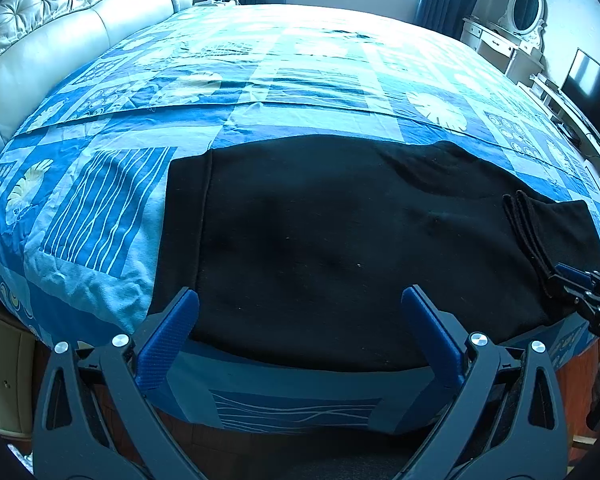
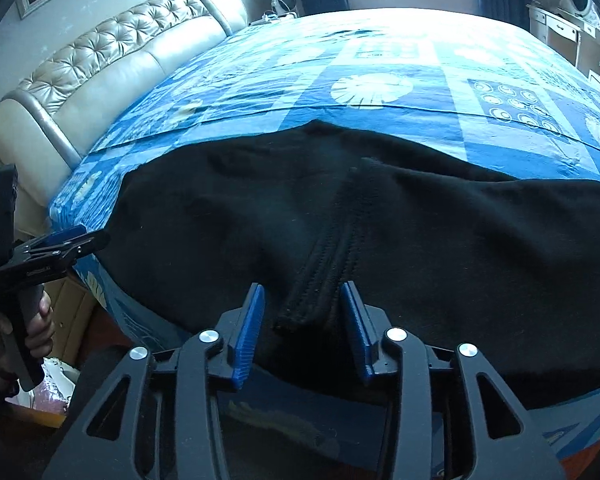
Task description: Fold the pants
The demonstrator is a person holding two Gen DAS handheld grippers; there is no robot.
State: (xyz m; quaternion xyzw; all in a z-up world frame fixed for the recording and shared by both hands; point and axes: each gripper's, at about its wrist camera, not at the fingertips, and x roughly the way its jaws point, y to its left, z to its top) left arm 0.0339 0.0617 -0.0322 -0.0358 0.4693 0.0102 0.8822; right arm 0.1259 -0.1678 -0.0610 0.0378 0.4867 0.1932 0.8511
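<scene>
The black pants (image 1: 320, 240) lie spread across the near edge of the bed (image 1: 260, 80), on its blue patterned cover, with a ribbed band (image 2: 324, 264) doubled back on top toward the right side. The left gripper (image 1: 300, 320) hovers over the near hem with its fingers wide apart and nothing between them. The right gripper (image 2: 302, 320) sits with its fingers partly open on either side of the ribbed band's end; whether the pads touch the cloth cannot be told. The fabric looks thick, soft and limp, probably fleece or knit, so it should drape and sag rather than hold a crease. It seems light and not slippery. The stitched band and the hems are likely the firmest places to pinch, taking every layer together.
</scene>
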